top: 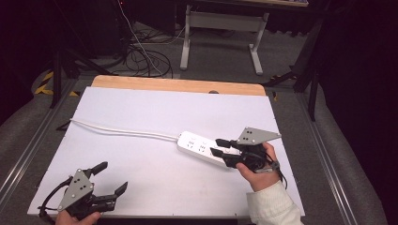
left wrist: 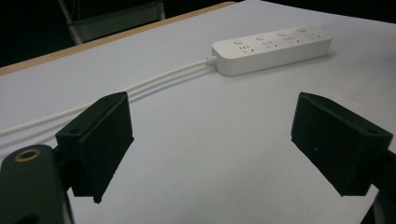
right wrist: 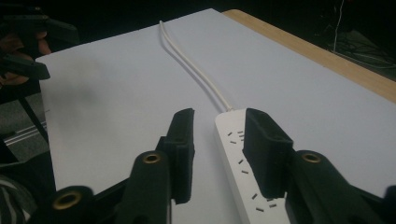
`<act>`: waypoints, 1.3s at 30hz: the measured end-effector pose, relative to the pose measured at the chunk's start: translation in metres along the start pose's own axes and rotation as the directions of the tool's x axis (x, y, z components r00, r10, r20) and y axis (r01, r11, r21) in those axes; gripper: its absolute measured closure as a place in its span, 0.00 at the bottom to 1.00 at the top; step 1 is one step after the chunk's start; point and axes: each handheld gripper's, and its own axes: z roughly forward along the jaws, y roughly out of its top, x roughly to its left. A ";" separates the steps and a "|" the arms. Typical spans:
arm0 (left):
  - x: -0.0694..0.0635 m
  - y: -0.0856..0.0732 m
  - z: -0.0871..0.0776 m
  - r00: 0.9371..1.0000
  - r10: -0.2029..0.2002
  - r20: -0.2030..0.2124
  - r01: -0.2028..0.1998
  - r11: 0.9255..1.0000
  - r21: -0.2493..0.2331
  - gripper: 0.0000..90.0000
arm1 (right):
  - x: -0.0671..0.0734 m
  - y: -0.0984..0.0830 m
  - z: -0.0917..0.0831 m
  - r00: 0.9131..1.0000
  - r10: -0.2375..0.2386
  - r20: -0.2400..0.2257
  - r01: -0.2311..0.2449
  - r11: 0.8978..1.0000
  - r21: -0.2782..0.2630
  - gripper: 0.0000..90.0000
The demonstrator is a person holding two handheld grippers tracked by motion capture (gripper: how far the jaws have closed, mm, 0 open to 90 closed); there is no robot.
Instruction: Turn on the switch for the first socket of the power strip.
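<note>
Left gripper (top: 110, 177) is held spread wide over the near-left tabletop (top: 155, 108), well apart from anything. The white cord (top: 124, 131) is seen running left from the power strip (top: 202, 147), which lies right of centre. Right gripper (top: 217, 146) is half-closed, one jaw over the strip and one beside it. Risk judged: an off-centre squeeze could skid or twist the strip; cord drag could pull it loose.

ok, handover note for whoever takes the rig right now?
Left gripper: open, near the table's front left corner, holding nothing.
Right gripper: jaws open, at the near end of the white power strip; one jaw over the strip, the other beside it, not clamped.
Strip lies flat at centre right of the white table, its cord trailing to the left edge.
Done: approach. Left: probably closing on the strip.
</note>
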 end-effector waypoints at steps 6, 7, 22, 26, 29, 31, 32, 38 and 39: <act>0.000 0.000 0.000 1.000 -0.002 0.000 0.002 1.000 0.001 0.15 | -0.008 0.006 0.014 0.999 0.052 -0.006 -0.052 0.998 0.019 0.96; -0.001 0.000 0.000 1.000 -0.005 0.000 0.005 1.000 0.001 0.15 | -0.009 0.008 0.017 0.999 0.053 0.002 -0.053 0.998 0.023 1.00; 0.000 0.000 0.001 1.000 0.003 -0.002 -0.003 1.000 0.004 0.15 | -0.023 0.012 0.063 0.995 0.085 0.044 -0.089 0.993 0.073 1.00; 0.000 0.000 0.001 1.000 0.003 0.002 -0.003 1.000 0.007 0.15 | -0.027 0.011 0.072 0.994 0.091 0.053 -0.095 0.992 0.084 1.00; 0.000 0.000 0.001 1.000 0.007 0.005 -0.007 1.000 0.009 0.15 | -0.028 0.010 0.080 0.994 0.090 0.061 -0.096 0.991 0.097 1.00; 0.000 0.000 0.001 1.000 0.006 0.004 -0.006 1.000 0.008 0.15 | -0.029 0.010 0.085 0.994 0.090 0.066 -0.097 0.990 0.101 1.00; 0.000 0.000 0.001 1.000 0.005 0.004 -0.005 1.000 0.008 0.15 | -0.030 0.009 0.087 0.993 0.093 0.070 -0.100 0.990 0.104 1.00; 0.000 0.000 0.001 1.000 0.009 0.005 -0.009 1.000 0.012 0.15 | -0.033 0.006 0.102 0.991 0.094 0.096 -0.106 0.986 0.126 1.00; 0.000 -0.001 0.002 1.000 0.004 0.007 -0.004 1.000 0.012 0.15 | -0.033 0.006 0.104 0.991 0.094 0.098 -0.106 0.986 0.132 1.00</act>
